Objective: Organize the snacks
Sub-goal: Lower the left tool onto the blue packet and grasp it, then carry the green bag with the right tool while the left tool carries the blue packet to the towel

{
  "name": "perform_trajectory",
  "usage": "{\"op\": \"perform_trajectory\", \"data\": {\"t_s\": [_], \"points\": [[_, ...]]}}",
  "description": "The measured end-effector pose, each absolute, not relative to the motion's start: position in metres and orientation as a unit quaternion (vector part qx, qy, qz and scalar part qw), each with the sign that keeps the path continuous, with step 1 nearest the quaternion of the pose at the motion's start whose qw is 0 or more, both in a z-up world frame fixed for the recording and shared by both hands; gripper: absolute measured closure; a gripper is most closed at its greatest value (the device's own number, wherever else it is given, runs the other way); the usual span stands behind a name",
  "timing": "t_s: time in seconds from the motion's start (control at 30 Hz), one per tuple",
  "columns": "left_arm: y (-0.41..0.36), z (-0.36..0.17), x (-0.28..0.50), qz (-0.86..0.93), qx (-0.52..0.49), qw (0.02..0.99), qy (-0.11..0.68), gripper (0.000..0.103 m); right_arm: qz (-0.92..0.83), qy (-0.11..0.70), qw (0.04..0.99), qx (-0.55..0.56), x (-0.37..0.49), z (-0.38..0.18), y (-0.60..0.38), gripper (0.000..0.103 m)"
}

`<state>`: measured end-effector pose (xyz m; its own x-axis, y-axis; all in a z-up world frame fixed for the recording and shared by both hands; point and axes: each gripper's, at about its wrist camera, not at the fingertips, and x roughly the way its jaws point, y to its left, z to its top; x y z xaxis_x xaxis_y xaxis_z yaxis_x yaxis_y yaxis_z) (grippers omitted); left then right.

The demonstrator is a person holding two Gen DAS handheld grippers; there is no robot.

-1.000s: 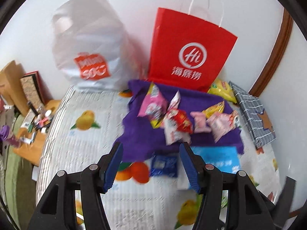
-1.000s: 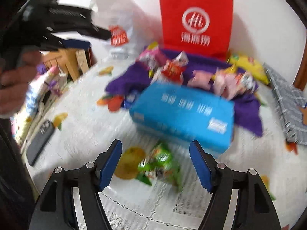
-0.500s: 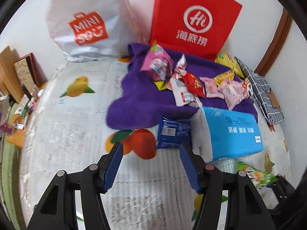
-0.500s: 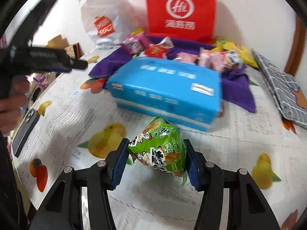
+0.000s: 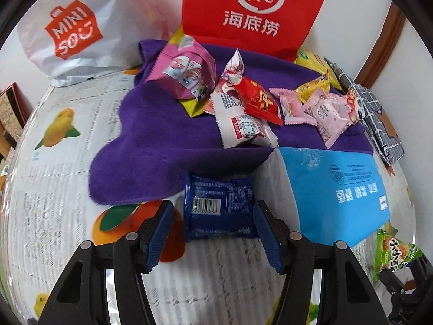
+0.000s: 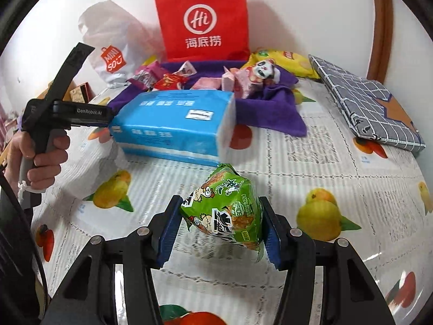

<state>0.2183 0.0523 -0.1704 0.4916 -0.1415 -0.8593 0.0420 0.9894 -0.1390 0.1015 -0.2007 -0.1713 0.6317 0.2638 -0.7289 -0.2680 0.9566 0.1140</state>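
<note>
My left gripper (image 5: 213,233) is open, its blue pads on either side of a dark blue snack packet (image 5: 219,211) lying flat on the tablecloth by the edge of a purple cloth (image 5: 151,151). Several snack packets lie piled on that cloth, among them a pink packet (image 5: 186,73) and a red packet (image 5: 259,100). My right gripper (image 6: 216,230) is shut on a green snack packet (image 6: 227,211) and holds it above the table; the packet also shows in the left wrist view (image 5: 392,252).
A blue tissue pack (image 6: 176,127) lies in front of the purple cloth. A red paper bag (image 6: 203,19) and a white Miniso bag (image 5: 70,27) stand at the wall. A grey checked pouch (image 6: 368,103) lies right. Yellow packets (image 6: 284,59) lie behind the cloth.
My left gripper moved forward and down until its open pads flank the blue packet. My right gripper closed on the green packet and lifted it slightly.
</note>
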Motion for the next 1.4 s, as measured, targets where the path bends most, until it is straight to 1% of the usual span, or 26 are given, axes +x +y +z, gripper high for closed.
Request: {"op": "perform_trajectory", "data": {"t_s": [0.07,0.13,0.27,0.43,0.57,0.63,0.7,0.8,0.83,0.87,0.9,0.97,1.0,1.13,1.4], "points": [[0.055,-0.174,0.221,-0.064,-0.066,0.86,0.502,0.046,0.146,0.406,0.902,-0.001,0.104,-0.173,-0.203,0.048],[0.059,-0.176,0.221,-0.066,-0.076,0.858,0.503,0.053,0.149,0.406,0.902,0.003,0.108,-0.174,-0.204,0.048],[0.063,-0.174,0.214,-0.071,-0.068,0.859,0.502,0.059,0.153,0.404,0.902,0.001,0.11,-0.175,-0.201,0.048],[0.081,-0.172,0.192,-0.048,-0.049,0.86,0.506,0.059,0.159,0.396,0.904,-0.007,0.108,-0.171,-0.196,0.048],[0.095,-0.173,0.177,-0.037,-0.049,0.859,0.507,0.054,0.164,0.391,0.906,-0.009,0.106,-0.169,-0.193,0.048],[0.095,-0.176,0.173,-0.035,-0.036,0.86,0.509,0.05,0.165,0.39,0.906,-0.011,0.106,-0.169,-0.192,0.048],[0.088,-0.178,0.17,-0.032,-0.019,0.864,0.502,0.038,0.165,0.39,0.906,-0.012,0.108,-0.168,-0.19,0.048],[0.074,-0.182,0.166,-0.008,0.023,0.874,0.485,0.033,0.166,0.388,0.907,-0.014,0.107,-0.167,-0.189,0.048],[0.069,-0.182,0.166,-0.006,0.027,0.878,0.478,0.033,0.165,0.387,0.907,-0.015,0.105,-0.166,-0.189,0.048],[0.069,-0.183,0.164,-0.008,0.021,0.882,0.471,0.039,0.163,0.387,0.907,-0.016,0.104,-0.166,-0.19,0.048],[0.067,-0.183,0.165,-0.011,0.014,0.883,0.47,0.049,0.162,0.387,0.908,-0.016,0.104,-0.166,-0.19,0.048],[0.067,-0.182,0.164,-0.008,0.014,0.886,0.463,0.054,0.159,0.387,0.908,-0.015,0.101,-0.165,-0.193,0.048],[0.066,-0.182,0.163,-0.011,0.015,0.887,0.462,0.06,0.158,0.387,0.908,-0.015,0.1,-0.165,-0.193,0.048],[0.064,-0.177,0.158,-0.023,0.003,0.885,0.466,0.06,0.15,0.385,0.91,-0.014,0.098,-0.163,-0.196,0.048],[0.05,-0.15,0.133,-0.048,0.0,0.898,0.437,0.06,0.127,0.375,0.918,-0.008,0.098,-0.148,-0.202,0.048]]}}
